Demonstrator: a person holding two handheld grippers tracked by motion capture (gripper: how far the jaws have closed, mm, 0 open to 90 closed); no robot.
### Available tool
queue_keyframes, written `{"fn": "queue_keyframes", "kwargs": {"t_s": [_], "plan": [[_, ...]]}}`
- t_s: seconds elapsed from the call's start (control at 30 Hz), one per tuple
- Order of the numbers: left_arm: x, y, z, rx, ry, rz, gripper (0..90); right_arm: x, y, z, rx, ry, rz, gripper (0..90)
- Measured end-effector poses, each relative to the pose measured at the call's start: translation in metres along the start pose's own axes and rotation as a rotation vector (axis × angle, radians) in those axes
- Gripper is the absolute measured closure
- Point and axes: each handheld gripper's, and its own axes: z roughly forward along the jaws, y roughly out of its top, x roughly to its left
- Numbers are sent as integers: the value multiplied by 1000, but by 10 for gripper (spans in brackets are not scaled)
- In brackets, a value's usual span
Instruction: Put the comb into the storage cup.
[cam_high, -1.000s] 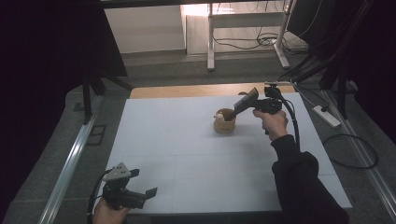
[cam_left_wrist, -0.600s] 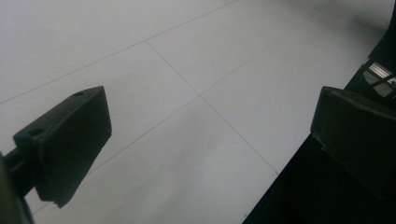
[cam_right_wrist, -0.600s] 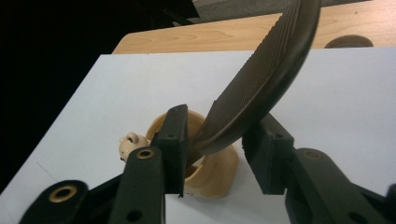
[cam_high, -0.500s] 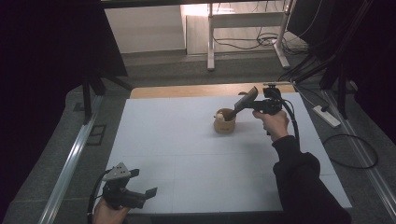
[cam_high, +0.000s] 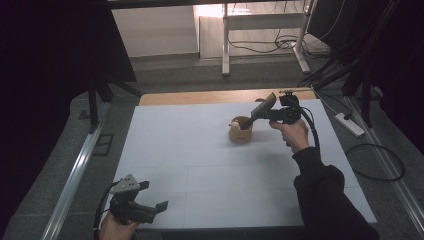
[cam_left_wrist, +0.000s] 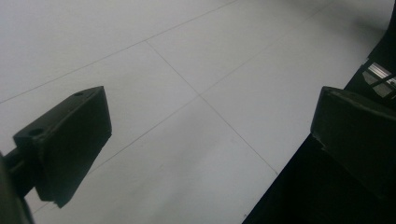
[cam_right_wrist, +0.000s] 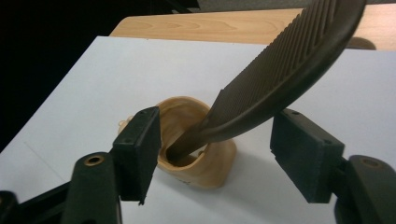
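down at the near left edge of the big white table sheet, the left gripper rests low with its jaws wide apart and nothing between them. further right, a small round wooden cup stands on the sheet. a dark brown comb leans in the cup. the right gripper is by the comb; its jaws have just been opening, and they sit on each side of the comb without pressing it.
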Motion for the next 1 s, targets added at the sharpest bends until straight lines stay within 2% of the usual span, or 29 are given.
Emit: {"fn": "queue_keyframes", "kwargs": {"t_s": [0.13, 0.3, 0.43, 0.67, 1.0], "plan": [[0, 0, 0, 0, 1, 1, 0, 2, -1, -2, 16, 6, -13, 284], [0, 0, 0, 1, 1, 1, 0, 8, -4, -4, 36, -40, -80, 218], [0, 0, 0, 2, 0, 0, 0, 12, -7, -4, 49, -57, -108, 167], [0, 0, 0, 2, -3, -2, 0, 15, -13, -5, 47, -50, -139, 83], [0, 0, 0, 2, -1, -1, 0, 21, -21, -8, 28, -40, -190, 47]]}}
